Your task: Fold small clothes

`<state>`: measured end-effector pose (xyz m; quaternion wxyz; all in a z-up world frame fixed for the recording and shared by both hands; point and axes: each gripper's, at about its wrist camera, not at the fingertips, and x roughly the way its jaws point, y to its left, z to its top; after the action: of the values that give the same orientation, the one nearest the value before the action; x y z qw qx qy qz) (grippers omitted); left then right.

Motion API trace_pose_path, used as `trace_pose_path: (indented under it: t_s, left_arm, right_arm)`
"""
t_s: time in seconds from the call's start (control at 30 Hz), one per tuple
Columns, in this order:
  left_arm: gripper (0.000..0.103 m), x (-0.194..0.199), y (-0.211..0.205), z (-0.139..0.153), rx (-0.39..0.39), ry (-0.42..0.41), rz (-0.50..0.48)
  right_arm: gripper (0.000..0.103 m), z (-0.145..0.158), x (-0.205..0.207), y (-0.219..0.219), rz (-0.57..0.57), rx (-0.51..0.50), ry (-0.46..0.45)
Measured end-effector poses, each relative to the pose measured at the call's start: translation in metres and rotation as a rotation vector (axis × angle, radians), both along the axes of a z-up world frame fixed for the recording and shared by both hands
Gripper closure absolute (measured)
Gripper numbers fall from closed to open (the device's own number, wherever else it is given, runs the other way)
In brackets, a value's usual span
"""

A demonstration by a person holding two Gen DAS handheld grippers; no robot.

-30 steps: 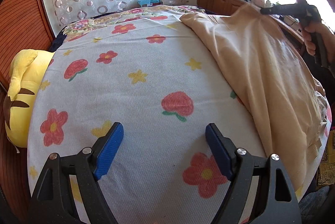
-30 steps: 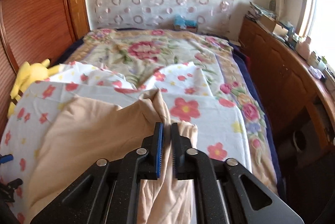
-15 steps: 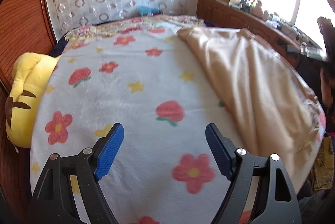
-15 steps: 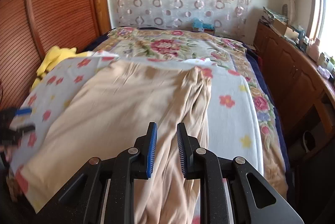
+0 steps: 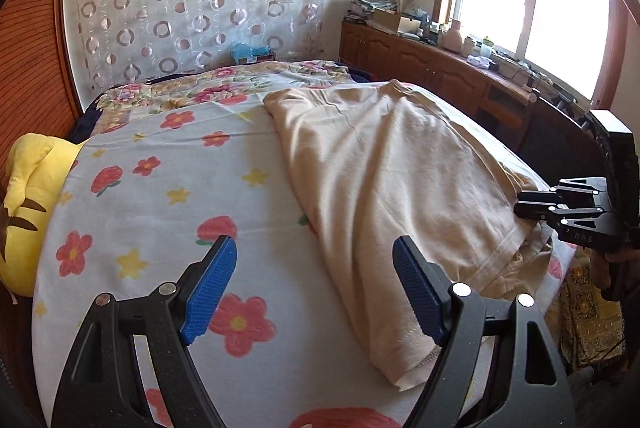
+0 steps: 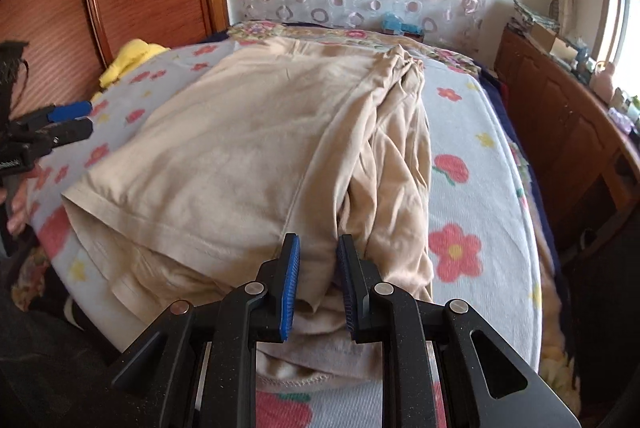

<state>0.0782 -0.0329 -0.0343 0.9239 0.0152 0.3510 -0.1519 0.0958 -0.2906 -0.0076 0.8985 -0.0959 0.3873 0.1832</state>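
Far left there's a yellow plush toy [image 5: 24,212] wedged between the wooden headboard and the flowered sheet [image 5: 160,204] that covers the bed. The left gripper [image 5: 314,288] hangs over the near part of that sheet with its blue pads spread wide and nothing between them, just bare sheet with red flowers underneath. Right of it lies the beige garment [image 5: 400,188], stretched from the far side of the bed down to the near edge, with a hemmed corner just beside the left gripper's right finger. Its right side is bunched into loose folds, which you see better from the right wrist. The right gripper [image 6: 316,284] sits at the near right edge of the garment, pads only a narrow gap apart, not pinching; cloth lies below and between them. Far right is a wooden cabinet [image 5: 440,68] under the window, cluttered on top.
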Motion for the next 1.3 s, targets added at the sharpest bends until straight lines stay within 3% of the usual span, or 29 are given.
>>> trace_pose_path:
  t_s: [0.17,0.33,0.4,0.47,0.57,0.8,1.23,1.3]
  left_arm:
    - [0.022,-0.004,-0.008,-0.005,0.001,0.011,-0.015]
    - [0.022,-0.006,-0.012,-0.013,0.005,0.028,-0.016]
    - [0.022,-0.007,-0.011,-0.013,0.003,0.029,-0.014]
    - [0.022,-0.007,-0.011,-0.013,0.002,0.029,-0.015]
    - [0.022,-0.008,-0.011,-0.012,0.002,0.023,-0.016]
    - [0.022,-0.015,-0.011,-0.006,-0.008,0.006,-0.023]
    - [0.022,-0.010,-0.022,-0.019,0.019,0.058,-0.047]
    - [0.022,-0.010,-0.023,-0.023,0.021,0.075,-0.050]
  right_arm:
    - [0.071,0.001,0.002,-0.007,-0.016,0.035,0.014]
    - [0.071,0.001,-0.009,-0.005,-0.001,0.049,0.019]
    - [0.076,0.000,-0.015,-0.001,0.001,0.053,0.007]
    - [0.094,0.002,-0.018,0.000,0.018,0.064,-0.010]
    - [0.096,0.005,-0.022,0.009,0.024,0.080,-0.059]
    - [0.098,0.031,-0.049,-0.021,0.008,0.118,-0.114]
    - [0.097,0.013,-0.062,-0.031,-0.055,0.102,-0.034]
    - [0.090,0.018,-0.061,-0.029,-0.068,0.100,-0.047]
